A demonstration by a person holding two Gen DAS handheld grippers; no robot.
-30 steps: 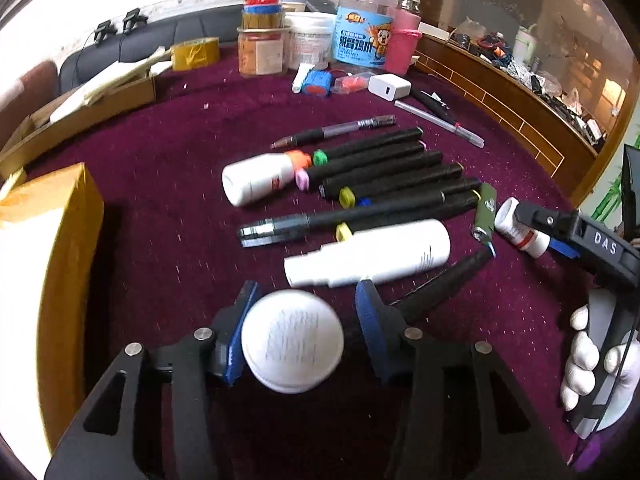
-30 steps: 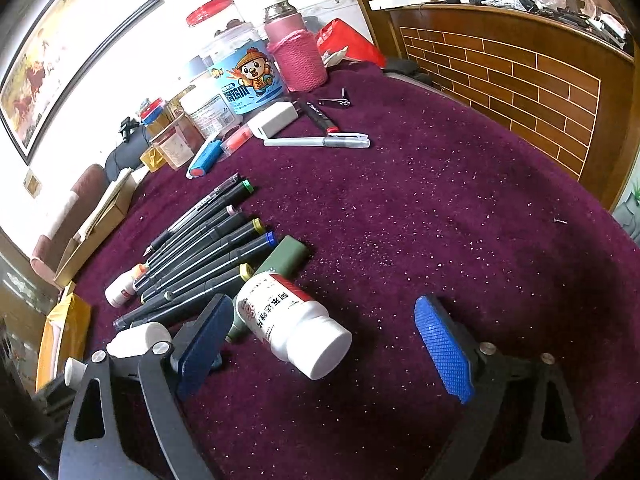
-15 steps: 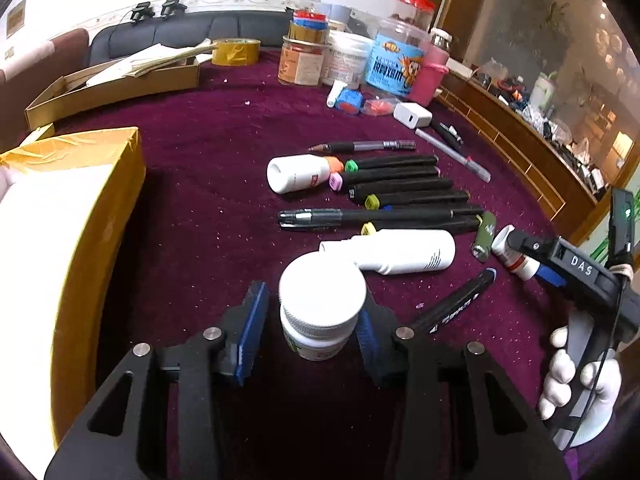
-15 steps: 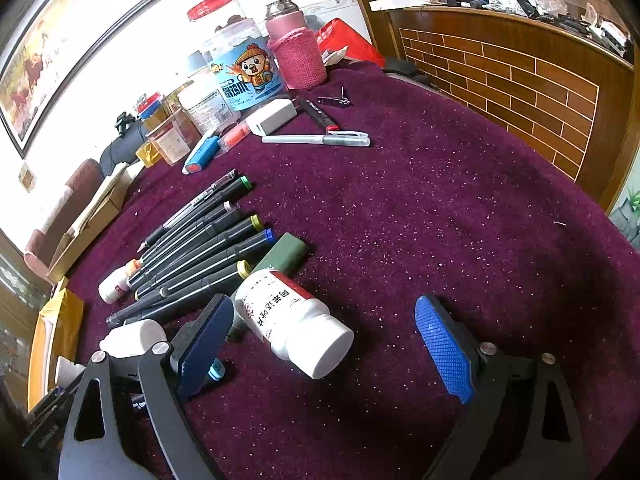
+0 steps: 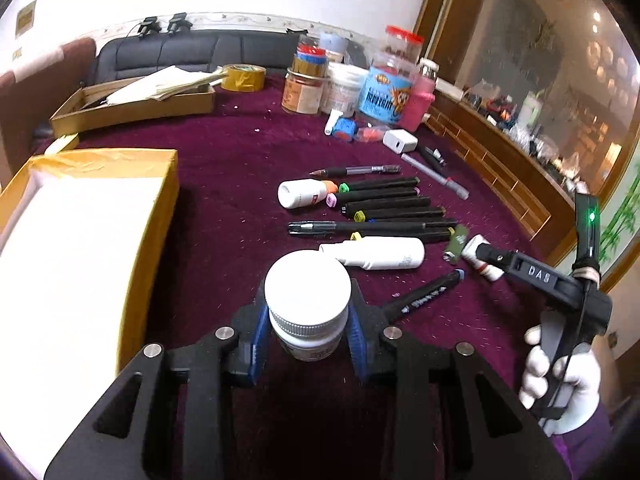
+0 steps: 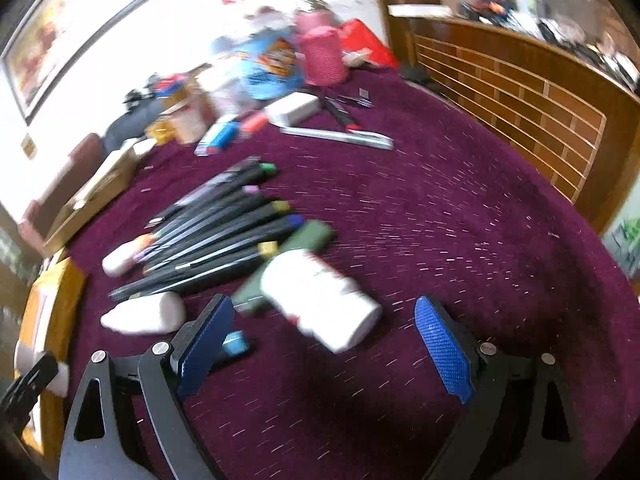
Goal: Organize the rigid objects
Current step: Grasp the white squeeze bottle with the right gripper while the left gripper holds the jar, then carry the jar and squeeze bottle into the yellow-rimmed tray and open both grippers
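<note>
Nearby, yellow box (image 5: 100,248), marker row (image 5: 384,208), spray bottle (image 5: 380,254)

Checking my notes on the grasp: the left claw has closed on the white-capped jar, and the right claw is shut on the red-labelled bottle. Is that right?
Not quite. The left claw has just been closing and does grip the white-capped jar, but the right wrist view shows the right claw open, with the red-labelled bottle lying on the cloth ahead of it.

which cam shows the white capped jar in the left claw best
The left wrist view: the white-capped jar sits sharp and centred, with the left claw, whose jaws have just been closing, pressing on it from both sides. The right wrist view is motion-blurred and shows only a white sliver at its lower left edge.
</note>
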